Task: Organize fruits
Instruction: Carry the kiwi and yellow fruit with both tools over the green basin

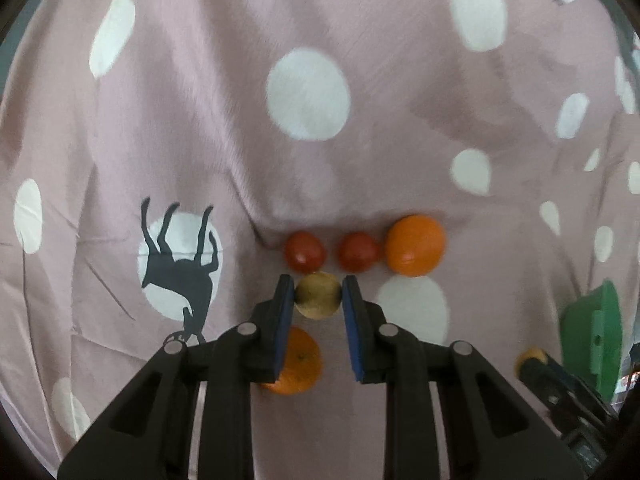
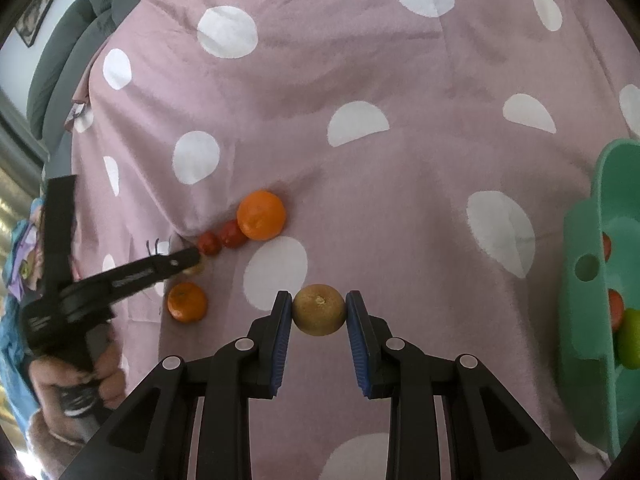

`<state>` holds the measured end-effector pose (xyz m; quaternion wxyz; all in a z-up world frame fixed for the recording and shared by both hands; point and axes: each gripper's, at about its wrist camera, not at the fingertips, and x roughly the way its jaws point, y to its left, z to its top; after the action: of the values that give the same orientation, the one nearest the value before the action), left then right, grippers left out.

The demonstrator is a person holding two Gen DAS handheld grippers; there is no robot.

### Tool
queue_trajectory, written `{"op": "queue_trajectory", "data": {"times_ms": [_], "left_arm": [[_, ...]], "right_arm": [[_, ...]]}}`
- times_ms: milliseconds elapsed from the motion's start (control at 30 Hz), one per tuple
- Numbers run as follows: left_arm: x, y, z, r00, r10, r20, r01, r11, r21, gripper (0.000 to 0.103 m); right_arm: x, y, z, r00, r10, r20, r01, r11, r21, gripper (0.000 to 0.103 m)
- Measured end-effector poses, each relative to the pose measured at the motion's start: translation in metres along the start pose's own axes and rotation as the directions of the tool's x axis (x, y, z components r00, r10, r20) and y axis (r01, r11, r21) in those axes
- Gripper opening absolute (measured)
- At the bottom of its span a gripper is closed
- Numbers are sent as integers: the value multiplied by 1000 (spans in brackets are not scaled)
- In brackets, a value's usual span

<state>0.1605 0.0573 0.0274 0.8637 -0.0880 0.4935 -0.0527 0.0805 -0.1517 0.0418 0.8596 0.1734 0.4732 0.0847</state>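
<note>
My left gripper [image 1: 318, 294] is shut on a small brown-yellow fruit [image 1: 318, 295], just in front of two red tomatoes [image 1: 305, 251] [image 1: 358, 252] and a large orange [image 1: 415, 245] in a row. A smaller orange [image 1: 300, 364] lies under its left finger. My right gripper [image 2: 319, 310] is shut on a second brown round fruit [image 2: 319, 309], held above the pink dotted cloth [image 2: 400, 184]. In the right wrist view the left gripper [image 2: 192, 262] shows at the left beside the row of fruits [image 2: 261, 215].
A green basket [image 2: 588, 292] stands at the right edge with a red and a green fruit [image 2: 628, 338] inside; it also shows in the left wrist view [image 1: 596, 332]. Grey cushions [image 2: 76, 36] lie beyond the cloth's far left edge.
</note>
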Motion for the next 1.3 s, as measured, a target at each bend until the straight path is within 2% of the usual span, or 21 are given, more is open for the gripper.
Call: {"op": "queue_trajectory", "data": {"times_ms": [167, 333, 433, 633, 800, 1100, 1200, 1300], "left_arm": [[-36, -6, -20, 996, -73, 54, 73, 997, 2, 24], [-56, -23, -47, 993, -114, 35, 113, 993, 28, 24], [-62, -30, -50, 991, -127, 48, 124, 991, 55, 24], [-64, -42, -55, 987, -156, 22, 154, 984, 88, 24], [-81, -57, -57, 971, -237, 33, 231, 965, 123, 24], [-101, -81, -62, 960, -272, 63, 259, 953, 157, 24], [-108, -98, -68, 948, -313, 55, 298, 936, 189, 24], [-113, -117, -72, 935, -352, 37, 335, 915, 224, 24]], "right_arm": [[-5, -2, 1, 1000, -19, 18, 19, 1000, 1, 30], [-15, -7, 3, 998, -28, 47, 27, 999, 18, 30], [-22, -9, 4, 997, -36, 71, 35, 999, 19, 30], [-40, -14, 4, 990, -74, 122, 72, 997, 24, 30], [-57, -23, 5, 979, -109, 172, 103, 994, 47, 30], [-79, -38, 6, 964, -135, 229, 119, 990, 81, 30], [-87, -47, 0, 958, -142, 250, 118, 987, 109, 30], [-98, -58, -1, 942, -199, 270, 169, 977, 129, 30]]}}
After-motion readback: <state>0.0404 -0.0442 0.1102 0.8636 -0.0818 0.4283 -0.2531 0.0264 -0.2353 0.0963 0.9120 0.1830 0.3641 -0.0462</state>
